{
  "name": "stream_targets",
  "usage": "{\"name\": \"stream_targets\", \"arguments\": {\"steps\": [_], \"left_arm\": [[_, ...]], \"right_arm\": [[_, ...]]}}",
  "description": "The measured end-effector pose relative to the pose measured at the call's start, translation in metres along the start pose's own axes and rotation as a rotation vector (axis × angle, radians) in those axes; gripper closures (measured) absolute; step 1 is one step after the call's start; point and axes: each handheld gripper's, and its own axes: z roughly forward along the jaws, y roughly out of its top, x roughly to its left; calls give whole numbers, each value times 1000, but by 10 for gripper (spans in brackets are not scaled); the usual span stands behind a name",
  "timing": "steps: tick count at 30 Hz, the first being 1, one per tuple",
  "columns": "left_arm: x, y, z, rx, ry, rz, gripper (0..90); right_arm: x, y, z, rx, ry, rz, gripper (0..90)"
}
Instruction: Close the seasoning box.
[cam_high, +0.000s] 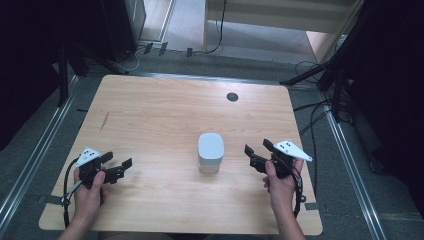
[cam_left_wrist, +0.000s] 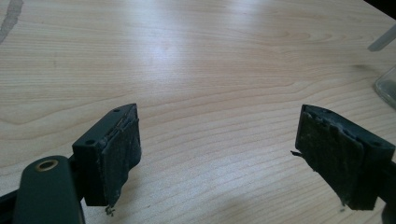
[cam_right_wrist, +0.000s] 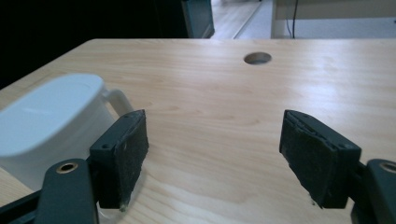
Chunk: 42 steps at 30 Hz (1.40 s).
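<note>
- Container (cam_right_wrist: 51, 126): left edge cut by frame in right gripper view; lower right hidden behind jaw. Contents can't tell, lid opaque.
- Clear object (cam_left_wrist: 386, 86): cut by right edge in left gripper view, blurred; unidentifiable.
- Forearms: cut off at bottom edge, high view.
- Table (cam_high: 150, 115) near edge: partly hidden by hands.
- Room beyond table: too dark to make out at sides.

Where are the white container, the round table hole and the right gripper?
white container (cam_high: 210, 146), high view, on its lid.
table hole (cam_right_wrist: 257, 58), right gripper view, in the opening.
right gripper (cam_high: 258, 151), high view, midway between the open jaw tips.
</note>
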Motion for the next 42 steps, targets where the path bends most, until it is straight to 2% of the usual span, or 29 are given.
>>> {"name": "stream_targets", "arguments": {"steps": [11, 21, 30, 37, 42], "left_arm": [[-1, 0, 0, 0, 5, 2, 142], [-2, 0, 0, 1, 17, 3, 141], [-1, 0, 0, -1, 18, 5, 141], [-1, 0, -1, -10, 27, 3, 141], [-2, -1, -2, -27, 43, 6, 142]], "right_arm": [[-38, -36, -28, 42, -86, 43, 250], [-61, -59, -49, 58, -125, 75, 255], [-72, -77, -67, 85, -161, 85, 256], [-79, -85, -81, 84, -182, 94, 258], [-79, -89, -91, 82, -175, 112, 257]]}}
